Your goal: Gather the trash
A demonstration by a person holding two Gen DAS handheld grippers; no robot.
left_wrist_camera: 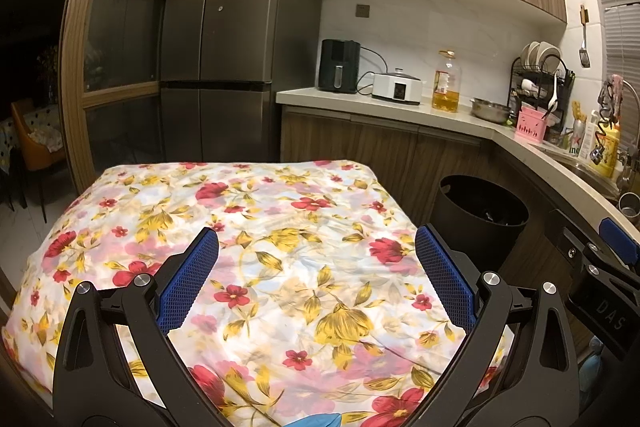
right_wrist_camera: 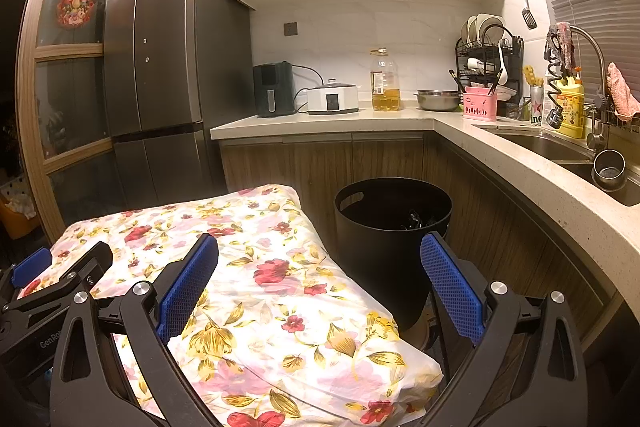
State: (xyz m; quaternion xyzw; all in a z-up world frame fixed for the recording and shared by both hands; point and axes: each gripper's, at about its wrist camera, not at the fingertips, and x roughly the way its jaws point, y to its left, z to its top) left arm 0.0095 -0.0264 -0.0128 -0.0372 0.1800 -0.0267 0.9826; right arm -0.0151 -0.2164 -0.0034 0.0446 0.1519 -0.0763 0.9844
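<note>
1. Tools: the left tool [left_wrist_camera: 316, 275] is hovering over the flowered cloth [left_wrist_camera: 280, 227] with its blue pads [left_wrist_camera: 188, 279] spread wide and nothing between them. The right tool [right_wrist_camera: 320, 279] is likewise released and empty, pointing past the right edge of the cloth toward the bin.

2. Covered surface: no trash is showing anywhere on the cloth in either view. A sliver of something blue [left_wrist_camera: 320, 421] is peeking out at the bottom edge of the left wrist view; what it is cannot be told. Risk: a tool closing low over this surface is likely to pinch loose fabric and drag the whole cover instead of an item.

3. Tool spacing: the right tool is appearing at the right margin of the left wrist view, so the two are working side by side. Risk: both reaching for the same spot are likely to knock together.

4. Black bin [right_wrist_camera: 394, 227]: it is standing on the floor just beside the cloth's right edge, against the cabinets, with dark contents lying inside. Risk: an item released before it is over the rim is likely to fall into the gap between bin and cloth. A low swing of the right tool is likely to strike the rim and shift the bin.

5. Counter [right_wrist_camera: 320, 123]: an oil bottle [right_wrist_camera: 386, 83], a steel bowl [right_wrist_camera: 438, 101] and a beer can [right_wrist_camera: 536, 107] near the sink are standing on it, well apart from the tools. Risk: mistaking household items for trash; whether the can is empty cannot be told.
</note>
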